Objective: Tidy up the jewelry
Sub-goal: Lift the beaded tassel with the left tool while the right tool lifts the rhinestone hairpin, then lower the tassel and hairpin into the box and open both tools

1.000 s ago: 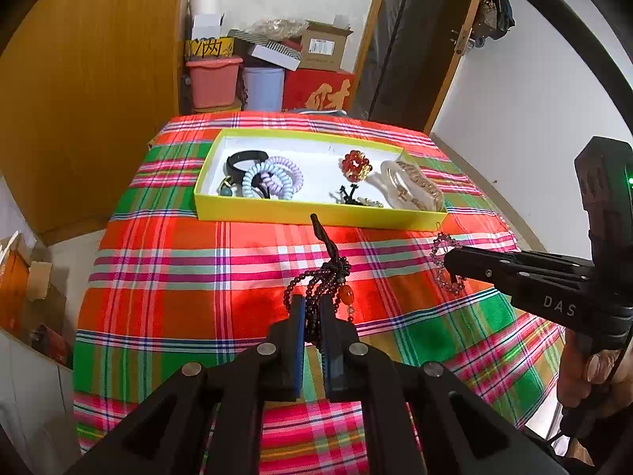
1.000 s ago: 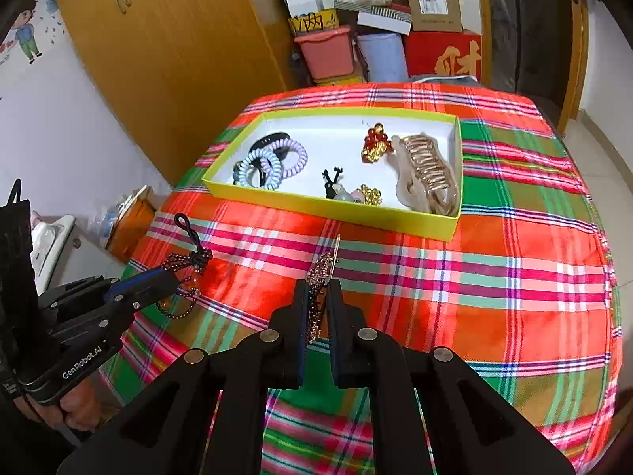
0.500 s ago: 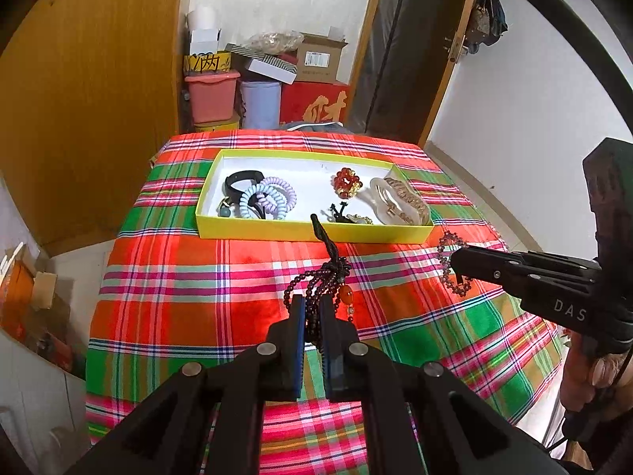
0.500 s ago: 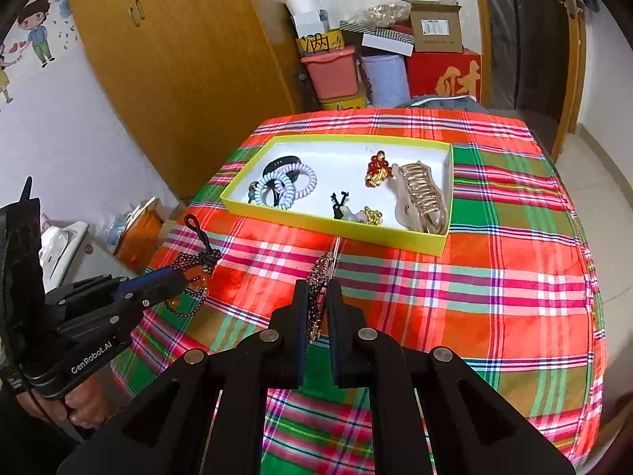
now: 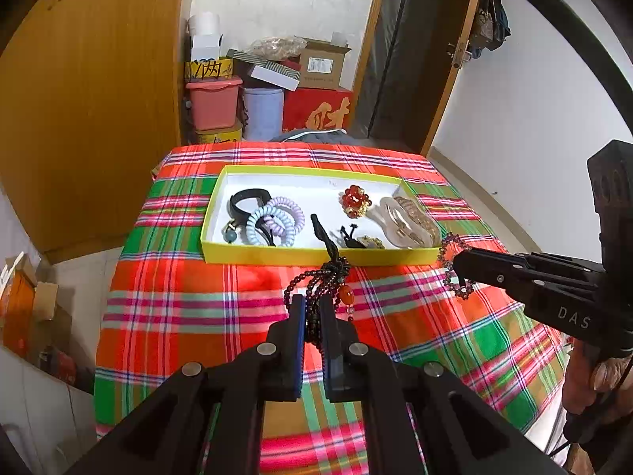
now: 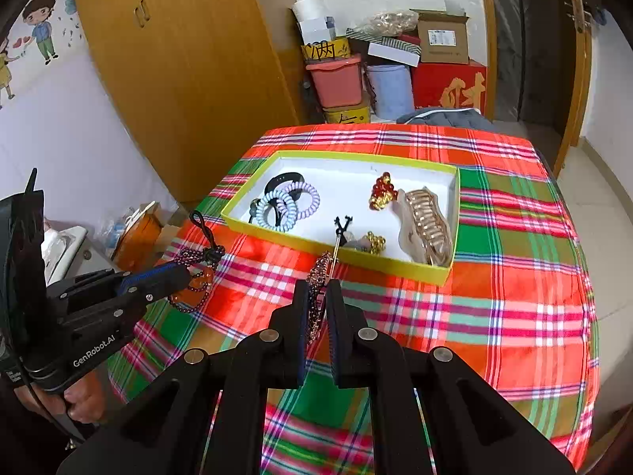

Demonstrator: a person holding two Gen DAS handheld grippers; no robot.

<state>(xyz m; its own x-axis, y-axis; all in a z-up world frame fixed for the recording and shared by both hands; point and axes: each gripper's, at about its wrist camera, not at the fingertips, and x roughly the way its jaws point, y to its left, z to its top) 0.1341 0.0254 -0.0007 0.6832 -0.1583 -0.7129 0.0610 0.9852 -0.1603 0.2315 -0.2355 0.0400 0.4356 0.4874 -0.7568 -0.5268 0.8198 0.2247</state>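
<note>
A yellow-rimmed white tray (image 5: 316, 256) (image 6: 393, 269) sits on the plaid tablecloth and holds hair ties (image 5: 273, 221), a red and gold ornament (image 5: 355, 198), a beige hair claw (image 5: 407, 219) and small pieces. My left gripper (image 5: 311, 308) is shut on a dark beaded bracelet with an orange bead (image 5: 324, 281), held in the air before the tray; it also shows in the right wrist view (image 6: 198, 269). My right gripper (image 6: 318, 297) is shut on a pinkish beaded bracelet (image 6: 318, 273), which also shows in the left wrist view (image 5: 451, 261).
The table's plaid cloth (image 5: 198, 308) spreads in front of the tray. Boxes and bins (image 5: 261, 91) are stacked behind the table beside a wooden wardrobe (image 6: 178, 79). A door (image 5: 415, 59) stands at the back right. Clutter lies on the floor at left (image 5: 23, 308).
Both grippers have risen and drawn back from the table with their bracelets still held. The tray now looks smaller and farther away in both views.
</note>
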